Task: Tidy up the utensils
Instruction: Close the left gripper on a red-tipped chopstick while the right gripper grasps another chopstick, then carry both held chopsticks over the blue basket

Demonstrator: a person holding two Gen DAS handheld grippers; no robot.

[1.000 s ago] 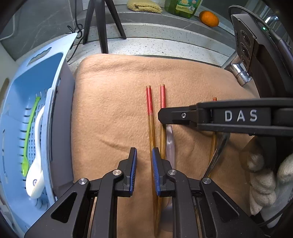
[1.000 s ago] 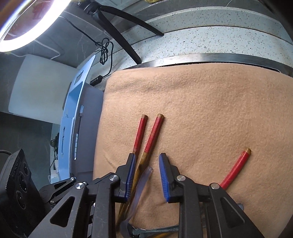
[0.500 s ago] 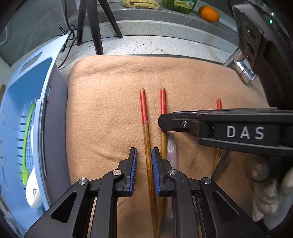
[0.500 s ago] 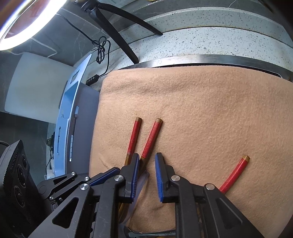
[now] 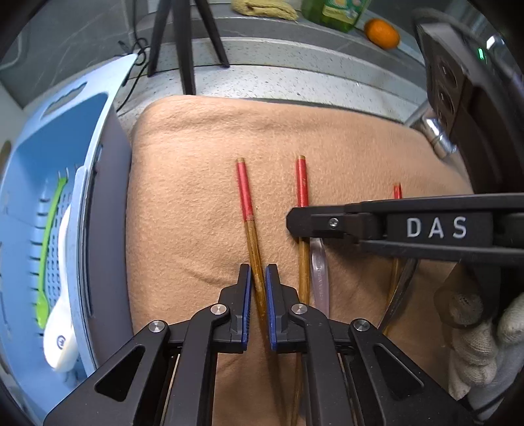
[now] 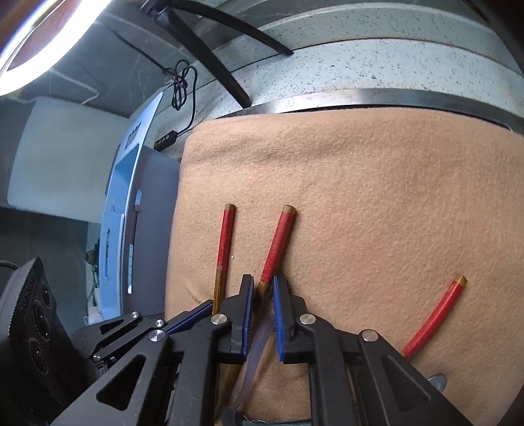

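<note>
I count three chopsticks, red-topped with wood shafts, lying roughly parallel on the tan cloth [image 5: 196, 196]. My left gripper [image 5: 258, 278] pinches the leftmost chopstick [image 5: 245, 196] on its wood shaft, blue pads tight against it. My right gripper [image 6: 263, 288] has its jaws closing around the middle chopstick [image 6: 278, 242], just below the red section; I can't tell if the pads press on it. In the left view it crosses in from the right, over that chopstick's shaft. The third chopstick [image 6: 435, 314] lies well apart to the right, untouched.

One clear plastic utensil [image 5: 319, 272] lies just beside the middle chopstick; which kind I can't tell. One dark metal utensil handle [image 5: 401, 288] shows near the third chopstick.

One blue basket [image 5: 82, 131] sits at the cloth's left edge. Inside it: one green utensil [image 5: 49, 236] and one white spoon [image 5: 60, 334].

One white-gloved hand [image 5: 478, 354] shows at the lower right of the left view.

The cloth covers a speckled stone counter [image 6: 360, 65]. Behind it: tripod legs [image 5: 183, 42], one orange [image 5: 381, 32], one green bottle [image 5: 337, 13], one yellow rag [image 5: 262, 9]. One ring light [image 6: 39, 42] glows upper left in the right view.
</note>
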